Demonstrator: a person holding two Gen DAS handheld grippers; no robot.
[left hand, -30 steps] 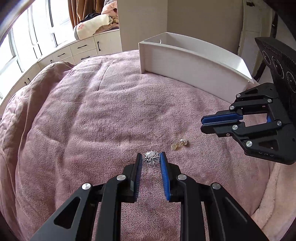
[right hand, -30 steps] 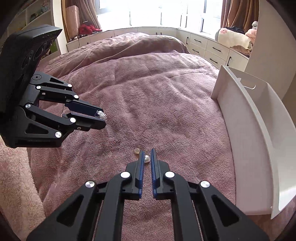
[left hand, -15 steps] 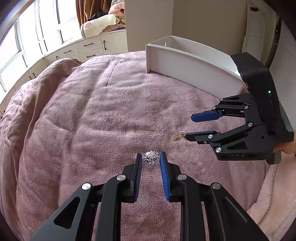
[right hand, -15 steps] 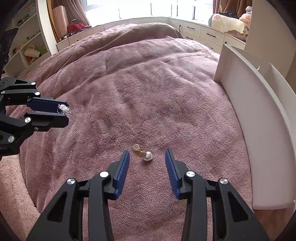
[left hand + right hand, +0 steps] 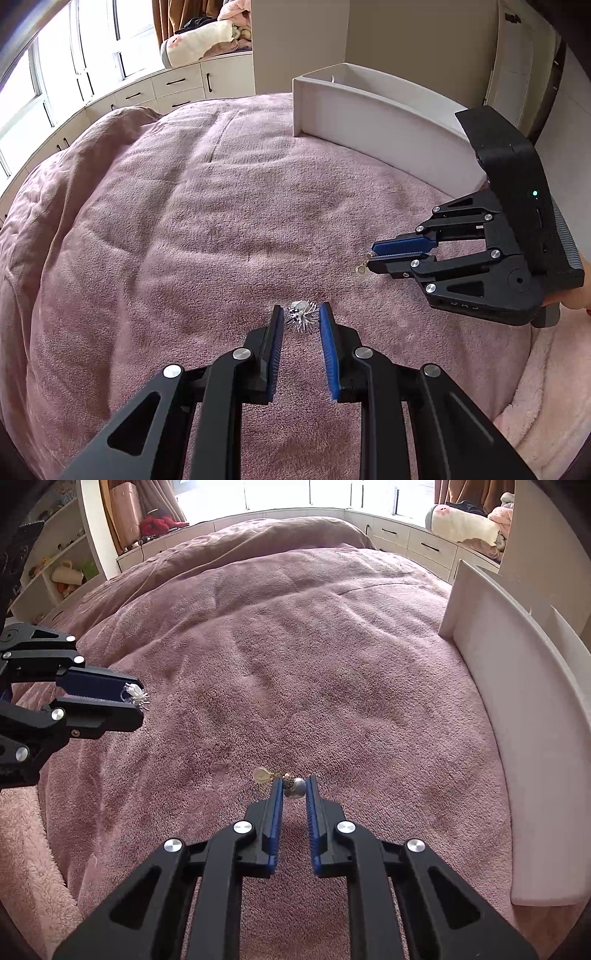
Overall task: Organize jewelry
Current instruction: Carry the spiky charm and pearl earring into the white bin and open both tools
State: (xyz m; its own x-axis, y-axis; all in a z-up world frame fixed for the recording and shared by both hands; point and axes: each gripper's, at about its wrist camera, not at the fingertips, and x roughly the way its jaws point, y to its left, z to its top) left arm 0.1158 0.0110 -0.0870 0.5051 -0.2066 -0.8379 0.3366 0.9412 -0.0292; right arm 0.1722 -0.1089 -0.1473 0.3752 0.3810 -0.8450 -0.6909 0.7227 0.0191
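Right tongs (image 5: 294, 789) have just closed on the pearl earring (image 5: 293, 787) mid-bed; left tongs (image 5: 302, 318) grip a spiky silver brooch (image 5: 301, 316). Pickup step; next, lift carefully toward the white tray (image 5: 517, 716).

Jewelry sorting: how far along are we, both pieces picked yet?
Done: nothing visibly in the white tray. In hand: left gripper holds the spiky silver brooch; right gripper has just closed on the pearl earring, still down on the pink blanket. Left: carry both to the tray.
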